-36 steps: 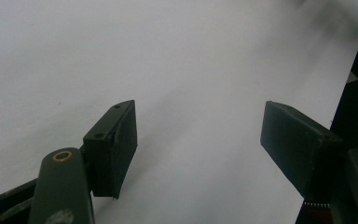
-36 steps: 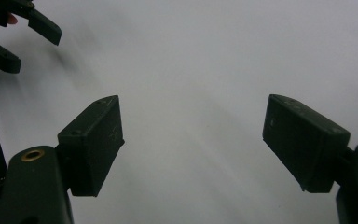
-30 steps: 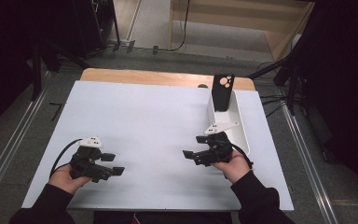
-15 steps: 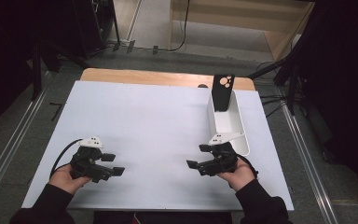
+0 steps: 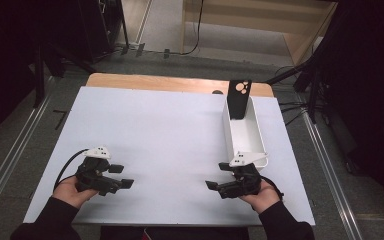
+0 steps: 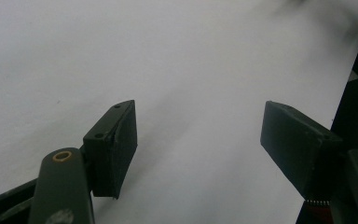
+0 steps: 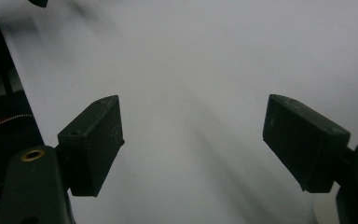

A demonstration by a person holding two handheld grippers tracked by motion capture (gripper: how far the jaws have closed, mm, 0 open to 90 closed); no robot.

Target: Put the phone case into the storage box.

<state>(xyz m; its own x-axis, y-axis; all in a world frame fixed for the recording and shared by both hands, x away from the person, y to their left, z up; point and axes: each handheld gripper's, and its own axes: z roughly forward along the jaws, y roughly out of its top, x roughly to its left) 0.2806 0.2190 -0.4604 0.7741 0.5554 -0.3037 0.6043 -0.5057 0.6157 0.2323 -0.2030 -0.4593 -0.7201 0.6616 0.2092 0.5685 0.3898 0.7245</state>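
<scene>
Both grippers empty and at rest, phone case standing in the bin.

In the gripper views each pair of jaws stands apart with only bare white tabletop between, holding and touching nothing. In the high view the left gripper (image 5: 122,176) sits lower left and the right gripper (image 5: 216,176) lower centre-right, just below the near end of the white bin (image 5: 254,141). The black phone case (image 5: 239,99) leans upright at the bin's far end, upper right of the table (image 5: 170,130). I judge placing done, nothing visibly left.
</scene>
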